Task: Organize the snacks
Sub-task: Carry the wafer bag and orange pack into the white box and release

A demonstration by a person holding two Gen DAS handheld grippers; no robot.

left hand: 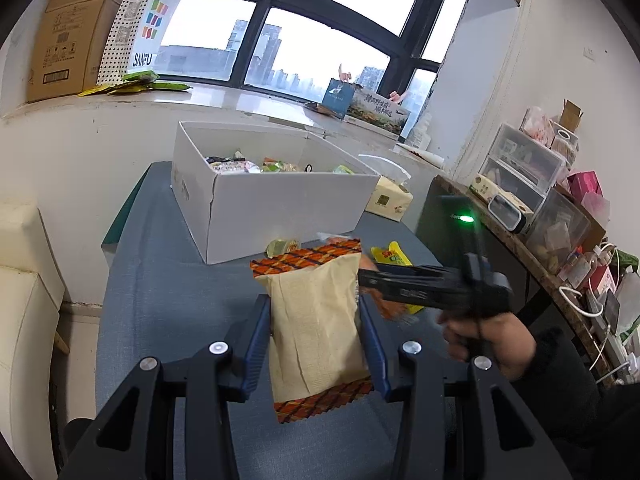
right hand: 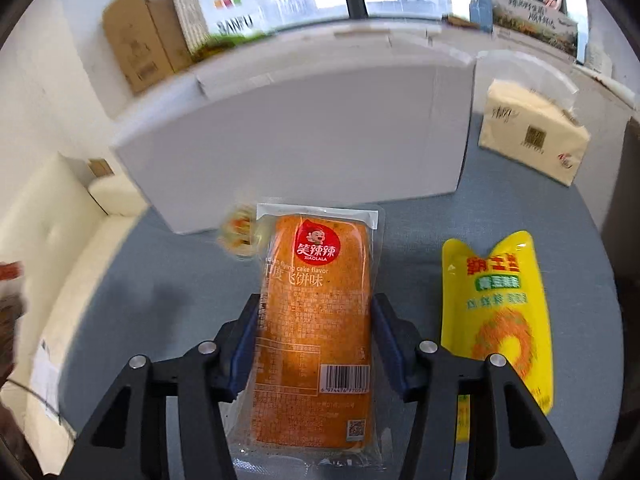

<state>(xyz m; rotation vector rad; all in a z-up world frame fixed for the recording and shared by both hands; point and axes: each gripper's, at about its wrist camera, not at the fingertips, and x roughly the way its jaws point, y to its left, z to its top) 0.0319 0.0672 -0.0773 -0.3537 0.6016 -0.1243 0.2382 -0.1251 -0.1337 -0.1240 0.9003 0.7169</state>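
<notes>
Two packs, one per claw: your left gripper (left hand: 316, 344) is clamped on the tan pack (left hand: 316, 320), held above the table (left hand: 168, 300) before the box (left hand: 280, 204). Your right gripper (right hand: 314, 344) pinches the orange pack (right hand: 316, 320), yellow pouch (right hand: 500, 320) just right.

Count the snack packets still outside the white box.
4: tan packet in the left gripper, orange packet in the right gripper, yellow pouch and small cup on the table. Others may be hidden.
</notes>
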